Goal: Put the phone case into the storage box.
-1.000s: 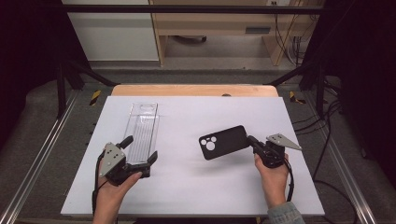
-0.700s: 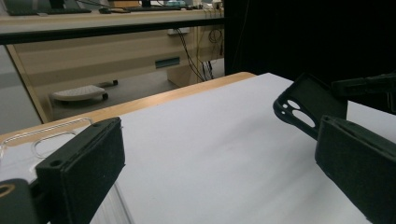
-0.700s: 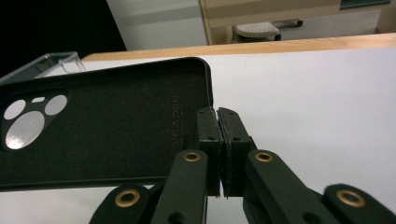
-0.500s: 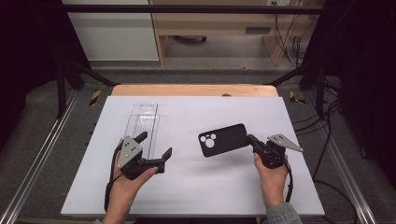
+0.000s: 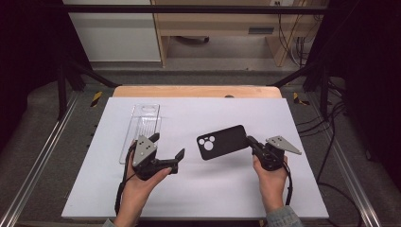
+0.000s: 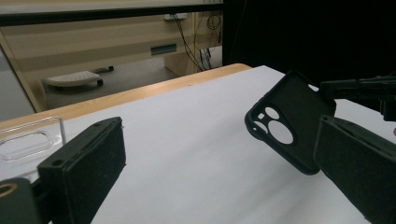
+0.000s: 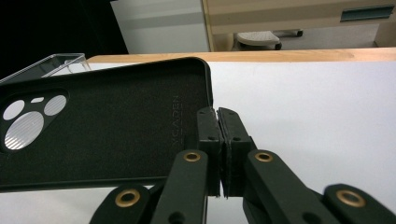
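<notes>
Already the right tool [image 5: 249, 140] is clamped on the black phone case's [image 5: 222, 142] edge, lifted above the desk [image 5: 302, 189]; the left tool [image 5: 166, 147], jaws apart, hovers nearby, its grip undone.

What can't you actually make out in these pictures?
- Black case: its underside, turned away in the high view.
- Right tongs: in the right gripper view the closed jaws cover the case edge they pinch.
- Clear case: near end hidden behind the left tongs in the high view; cut off by the edge in the left gripper view.
- Lettering inside the black case: too blurred to read surely.
</notes>
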### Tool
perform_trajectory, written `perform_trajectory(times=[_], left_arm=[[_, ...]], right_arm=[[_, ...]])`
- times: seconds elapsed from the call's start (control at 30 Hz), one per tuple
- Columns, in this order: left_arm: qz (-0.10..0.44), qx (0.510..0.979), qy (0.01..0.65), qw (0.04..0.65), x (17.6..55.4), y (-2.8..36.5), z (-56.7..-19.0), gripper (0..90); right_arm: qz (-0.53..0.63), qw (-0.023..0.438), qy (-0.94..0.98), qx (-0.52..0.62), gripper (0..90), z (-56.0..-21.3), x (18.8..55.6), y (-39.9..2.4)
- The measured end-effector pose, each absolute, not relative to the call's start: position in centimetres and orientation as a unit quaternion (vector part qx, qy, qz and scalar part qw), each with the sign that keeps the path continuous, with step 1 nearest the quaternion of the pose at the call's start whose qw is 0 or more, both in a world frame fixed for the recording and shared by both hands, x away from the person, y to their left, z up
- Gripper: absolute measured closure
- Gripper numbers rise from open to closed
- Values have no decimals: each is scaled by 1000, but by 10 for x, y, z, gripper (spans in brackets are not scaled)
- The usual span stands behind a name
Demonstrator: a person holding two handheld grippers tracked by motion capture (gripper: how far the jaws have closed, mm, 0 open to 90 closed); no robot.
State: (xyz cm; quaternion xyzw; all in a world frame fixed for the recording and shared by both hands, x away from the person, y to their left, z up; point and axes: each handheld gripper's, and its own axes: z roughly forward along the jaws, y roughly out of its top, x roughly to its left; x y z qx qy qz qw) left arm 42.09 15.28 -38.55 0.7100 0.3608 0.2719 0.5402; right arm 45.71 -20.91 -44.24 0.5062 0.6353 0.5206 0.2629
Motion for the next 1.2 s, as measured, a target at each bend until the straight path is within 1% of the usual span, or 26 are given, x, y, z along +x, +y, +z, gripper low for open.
perform_trajectory(times=[0.5,0.7,1.2], left_arm=[[265,723,361,526,417,136,-387,27],[260,723,363,528,416,133,-388,28],[266,723,366,522,414,122,-386,37]], right_arm=[[527,273,628,504,890,-441,455,-209],[529,277,627,501,890,-440,454,-208],[530,287,620,502,889,-439,453,-205]])
